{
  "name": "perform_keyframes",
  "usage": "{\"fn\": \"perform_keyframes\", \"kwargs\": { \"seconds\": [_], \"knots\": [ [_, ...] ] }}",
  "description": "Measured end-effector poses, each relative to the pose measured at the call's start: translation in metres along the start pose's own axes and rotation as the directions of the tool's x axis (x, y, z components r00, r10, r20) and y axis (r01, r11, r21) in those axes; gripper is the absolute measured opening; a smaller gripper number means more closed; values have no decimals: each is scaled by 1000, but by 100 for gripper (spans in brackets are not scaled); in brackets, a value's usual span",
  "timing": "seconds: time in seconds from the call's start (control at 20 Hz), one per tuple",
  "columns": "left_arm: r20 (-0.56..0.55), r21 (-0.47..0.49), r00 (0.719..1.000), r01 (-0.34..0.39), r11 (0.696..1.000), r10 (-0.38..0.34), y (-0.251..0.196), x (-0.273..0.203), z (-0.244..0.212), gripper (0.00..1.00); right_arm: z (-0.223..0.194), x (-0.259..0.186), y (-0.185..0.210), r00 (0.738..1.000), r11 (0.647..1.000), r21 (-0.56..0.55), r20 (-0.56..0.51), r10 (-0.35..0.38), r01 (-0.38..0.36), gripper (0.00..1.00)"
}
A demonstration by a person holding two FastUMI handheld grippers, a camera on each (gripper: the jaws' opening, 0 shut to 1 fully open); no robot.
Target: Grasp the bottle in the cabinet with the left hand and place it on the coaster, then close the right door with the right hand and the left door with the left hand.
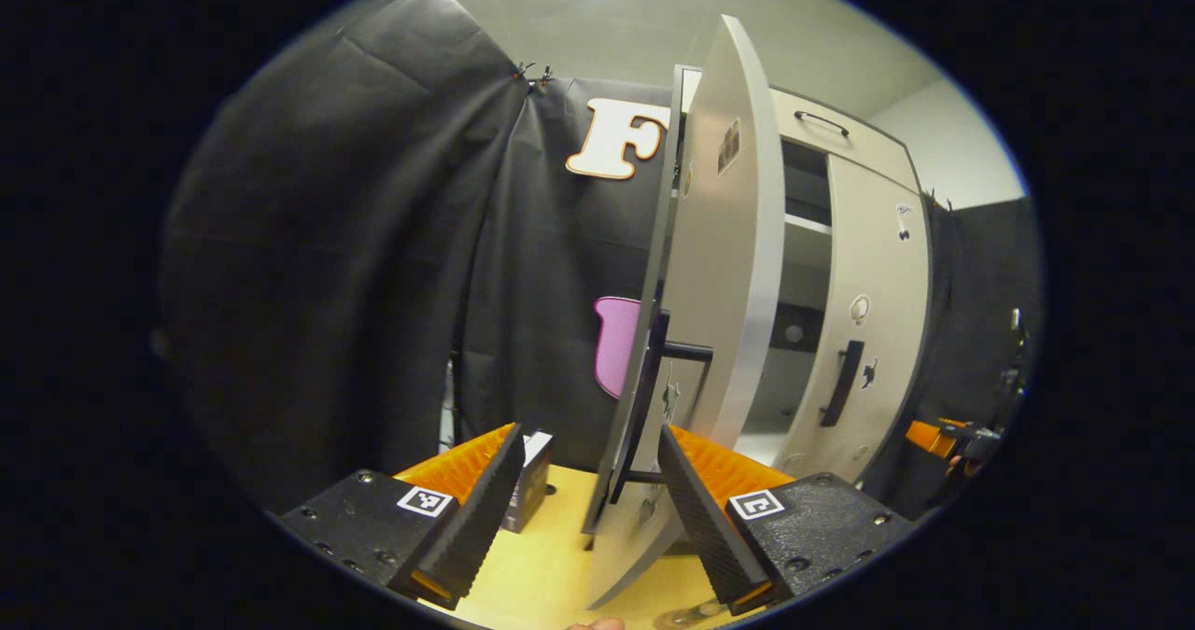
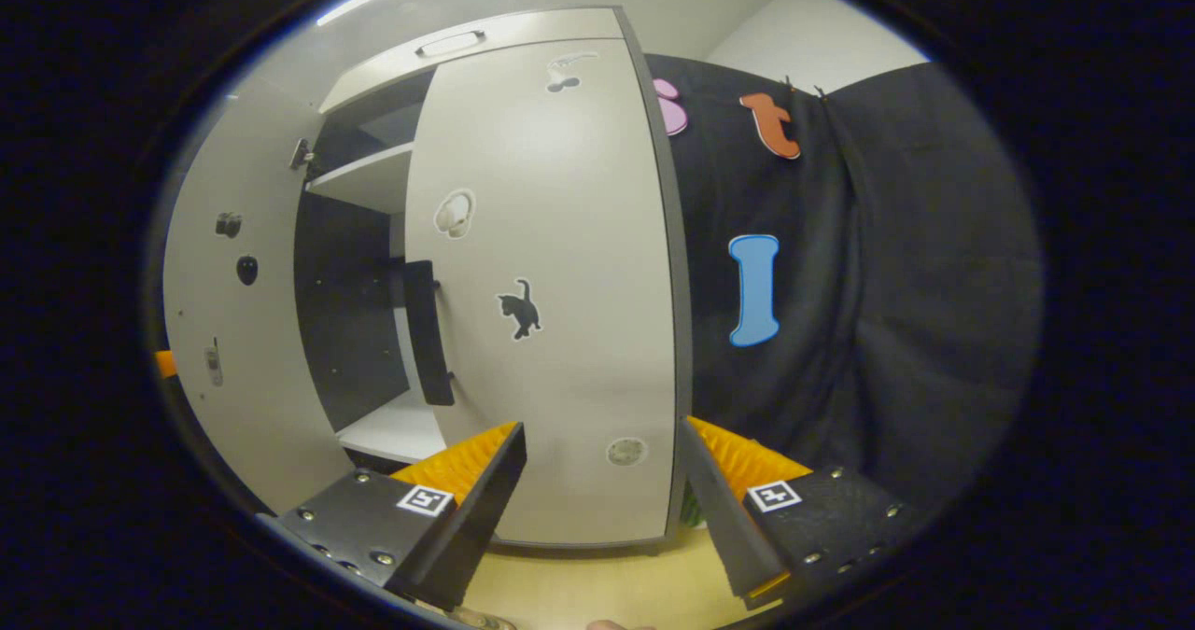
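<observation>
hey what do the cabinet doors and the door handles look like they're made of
The cabinet doors look like painted or laminated board: smooth, matte pale grey, soft glare, darker edge banding. The door handles look like matte black metal or plastic; their uniform dark bars leave that open.

The cabinet's left door and right door have a smooth, pale, satin laminate-like face with a soft sheen. Their bar handles look matt black. The table shows smooth, light wood-like board. The booth's wall is creased matt cloth.
</observation>
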State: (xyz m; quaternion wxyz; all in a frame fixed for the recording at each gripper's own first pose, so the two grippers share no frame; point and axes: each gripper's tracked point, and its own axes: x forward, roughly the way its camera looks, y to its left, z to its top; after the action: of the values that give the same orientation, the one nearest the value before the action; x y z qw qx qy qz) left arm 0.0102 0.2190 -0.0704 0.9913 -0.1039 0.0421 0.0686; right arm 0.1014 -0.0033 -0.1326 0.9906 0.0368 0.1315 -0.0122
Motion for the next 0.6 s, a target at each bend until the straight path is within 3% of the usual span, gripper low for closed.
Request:
{"fn": "perform_keyframes", "kwargs": {
  "seconds": [0.05, 0.1, 0.4, 0.6],
  "knots": [
    [-2, -10, 1000, 26, 1000, -26, -9, 2, -2, 87, 0, -4, -4, 1000, 1000, -8, -1, -8, 8, 99],
    [-3, -9, 999, 52, 999, -52, -20, 4, -4, 92, 0, -8, -9, 1000, 1000, -16, -2, -15, 15, 99],
    [-23, 50, 982, 191, 980, -190, -81, 21, -16, 92, 7, -24, -42, 998, 998, -24, 5, -65, 65, 99],
    [-39, 38, 979, 203, 978, -201, -93, 33, -26, 92, 10, -29, -62, 995, 995, -21, 7, -100, 100, 99]
  ]
}}
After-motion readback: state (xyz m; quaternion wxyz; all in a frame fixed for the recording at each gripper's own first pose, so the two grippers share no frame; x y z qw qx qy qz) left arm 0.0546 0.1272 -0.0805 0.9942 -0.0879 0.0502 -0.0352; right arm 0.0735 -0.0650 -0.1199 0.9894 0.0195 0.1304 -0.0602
